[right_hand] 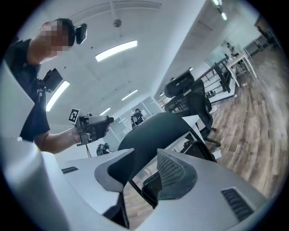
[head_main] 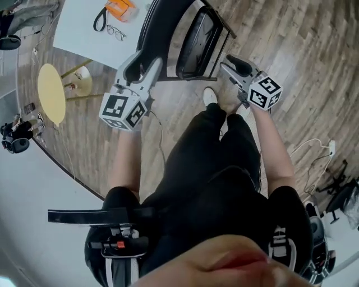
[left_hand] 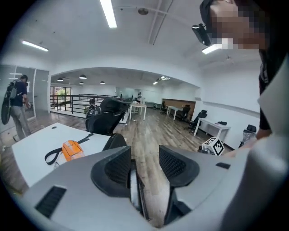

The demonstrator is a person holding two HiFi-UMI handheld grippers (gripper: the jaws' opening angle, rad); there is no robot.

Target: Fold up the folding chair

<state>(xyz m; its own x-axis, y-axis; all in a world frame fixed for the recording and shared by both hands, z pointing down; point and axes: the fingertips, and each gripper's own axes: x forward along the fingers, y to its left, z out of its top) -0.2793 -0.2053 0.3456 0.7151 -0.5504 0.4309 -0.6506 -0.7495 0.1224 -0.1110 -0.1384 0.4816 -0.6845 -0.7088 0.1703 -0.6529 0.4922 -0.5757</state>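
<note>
The one folding chair [head_main: 196, 45] stands on the wood floor [head_main: 291, 45] just ahead of your feet, beside the table [head_main: 78, 28], its seat seemingly swung close to the back. You look to be between grips. Your left gripper [left_hand: 144, 164] is open, with a thin chair edge in the gap, unpinched. Your right gripper [right_hand: 142, 169] is open and empty. Next, check the frame is flat and press it closed. Count: one chair, two grippers, one table, one orange pouch [head_main: 119, 8], one pair of glasses [head_main: 116, 32].
</note>
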